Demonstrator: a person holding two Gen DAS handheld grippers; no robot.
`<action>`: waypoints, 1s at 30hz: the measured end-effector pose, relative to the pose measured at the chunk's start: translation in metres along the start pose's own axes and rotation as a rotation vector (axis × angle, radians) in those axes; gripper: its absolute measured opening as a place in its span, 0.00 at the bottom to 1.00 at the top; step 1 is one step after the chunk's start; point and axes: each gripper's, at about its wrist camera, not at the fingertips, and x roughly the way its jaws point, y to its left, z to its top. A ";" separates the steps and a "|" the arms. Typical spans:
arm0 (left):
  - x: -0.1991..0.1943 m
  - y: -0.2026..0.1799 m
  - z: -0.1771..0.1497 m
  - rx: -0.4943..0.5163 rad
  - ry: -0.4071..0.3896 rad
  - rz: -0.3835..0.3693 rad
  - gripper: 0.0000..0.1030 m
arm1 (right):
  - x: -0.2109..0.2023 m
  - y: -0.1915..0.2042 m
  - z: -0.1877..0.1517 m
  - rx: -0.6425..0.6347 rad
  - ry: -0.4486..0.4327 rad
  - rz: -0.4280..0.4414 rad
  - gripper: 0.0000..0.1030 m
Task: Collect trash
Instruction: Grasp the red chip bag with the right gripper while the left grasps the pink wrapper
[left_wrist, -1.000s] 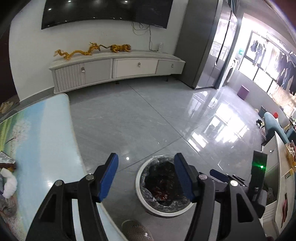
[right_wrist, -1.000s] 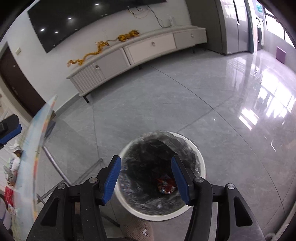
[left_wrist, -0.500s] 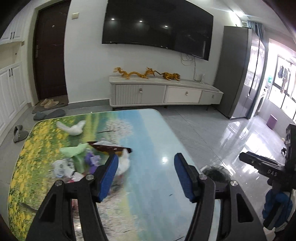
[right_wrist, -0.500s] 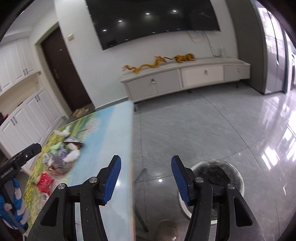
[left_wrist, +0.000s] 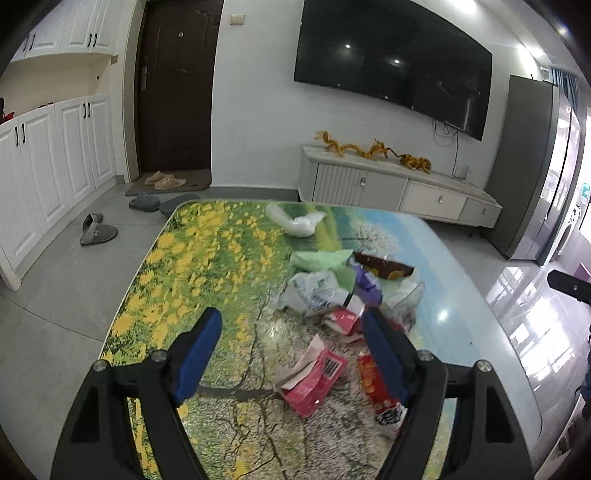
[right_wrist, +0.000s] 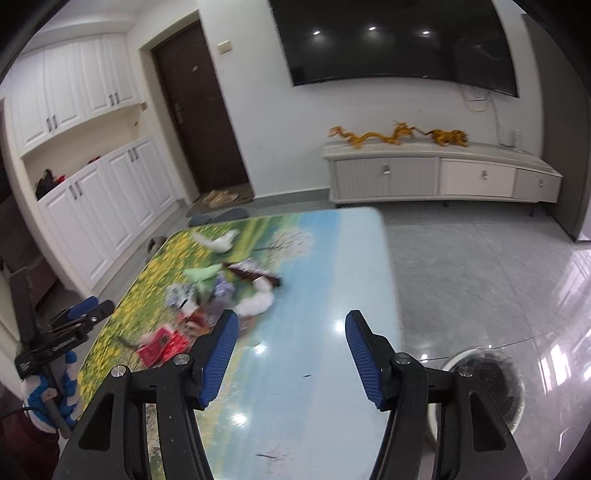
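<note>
1. The left gripper has its blue fingers spread wide with nothing between them; they have just been opening. It hangs over the tabletop, aimed down at the near edge of the litter.
2. The right gripper also stands open and empty, its fingers having just parted a little more. Below it lies only bare, glossy tabletop.
3. Closest to the left fingers are a pink carton with a barcode and a red snack wrapper, lying just beside each other.
4. Beyond them sits the main trash pile: crumpled clear plastic, green paper, a purple scrap and a dark brown wrapper. A white plastic wad lies apart, further back.
5. The bin, lined with a black bag, stands on the floor to the right of the tabletop, partly hidden behind the right gripper.
6. Judged step: reaching for the next piece. The left gripper probably needs to drop onto the pink carton and close across its narrow side; the right must swing left to reach anything.
7. A second ago both cameras looked straight down into the bin. Now both face the tabletop, with the bin off at the edge of the right view.
</note>
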 end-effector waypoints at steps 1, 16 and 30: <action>0.006 0.004 -0.006 0.004 0.027 -0.008 0.75 | 0.007 0.009 -0.002 -0.014 0.021 0.014 0.56; 0.063 -0.015 -0.044 0.240 0.203 -0.110 0.75 | 0.094 0.082 -0.036 -0.126 0.252 0.190 0.56; 0.067 -0.013 -0.050 0.231 0.217 -0.083 0.41 | 0.141 0.116 -0.063 -0.187 0.386 0.306 0.33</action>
